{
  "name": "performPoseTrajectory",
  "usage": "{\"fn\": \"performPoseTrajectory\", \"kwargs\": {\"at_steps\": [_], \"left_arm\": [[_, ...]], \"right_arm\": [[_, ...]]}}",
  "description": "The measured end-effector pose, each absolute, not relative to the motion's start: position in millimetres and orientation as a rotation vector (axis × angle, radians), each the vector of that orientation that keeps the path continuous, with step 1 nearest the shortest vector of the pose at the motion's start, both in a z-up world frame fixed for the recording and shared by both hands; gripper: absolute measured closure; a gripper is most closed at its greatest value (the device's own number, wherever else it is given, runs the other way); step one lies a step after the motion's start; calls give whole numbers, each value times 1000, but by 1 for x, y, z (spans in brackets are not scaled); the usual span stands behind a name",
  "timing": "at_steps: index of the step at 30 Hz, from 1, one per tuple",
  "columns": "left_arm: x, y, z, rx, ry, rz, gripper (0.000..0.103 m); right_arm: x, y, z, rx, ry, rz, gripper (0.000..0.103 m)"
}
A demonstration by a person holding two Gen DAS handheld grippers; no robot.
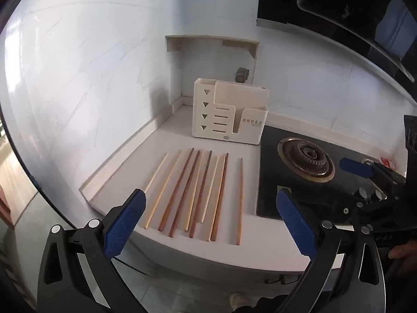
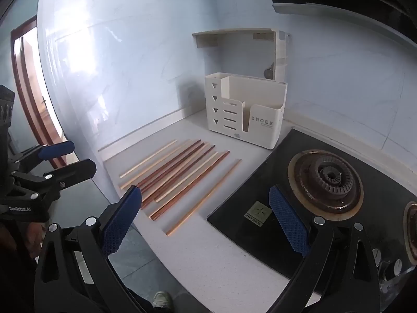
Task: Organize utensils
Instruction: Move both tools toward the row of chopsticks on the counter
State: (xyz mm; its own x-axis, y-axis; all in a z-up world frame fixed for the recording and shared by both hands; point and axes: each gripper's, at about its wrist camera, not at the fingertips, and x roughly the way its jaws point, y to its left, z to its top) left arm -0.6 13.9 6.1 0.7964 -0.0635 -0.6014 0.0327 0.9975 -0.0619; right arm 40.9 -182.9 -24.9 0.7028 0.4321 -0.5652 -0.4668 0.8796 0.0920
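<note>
Nearest the cameras, the left gripper (image 1: 209, 224) and the right gripper (image 2: 206, 219) both hang with jaws spread wide, gripping nothing and touching nothing. Just beyond them the chopsticks (image 1: 198, 193) lie flat on the white counter (image 1: 234, 245), a loose row of pale and dark wooden sticks roughly parallel, one set slightly apart on the stove side. Farther back, in the corner beside the black stove (image 2: 260, 208), stands the cream utensil holder (image 1: 230, 112); nothing shows above its compartment rims.
</note>
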Motion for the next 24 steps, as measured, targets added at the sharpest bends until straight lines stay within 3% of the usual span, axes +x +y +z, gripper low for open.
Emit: {"fn": "performPoseTrajectory", "kwargs": {"at_steps": [24], "left_arm": [[17, 45, 0, -33, 701, 7, 5]], "right_arm": [[55, -168, -41, -75, 659, 454, 4]]}}
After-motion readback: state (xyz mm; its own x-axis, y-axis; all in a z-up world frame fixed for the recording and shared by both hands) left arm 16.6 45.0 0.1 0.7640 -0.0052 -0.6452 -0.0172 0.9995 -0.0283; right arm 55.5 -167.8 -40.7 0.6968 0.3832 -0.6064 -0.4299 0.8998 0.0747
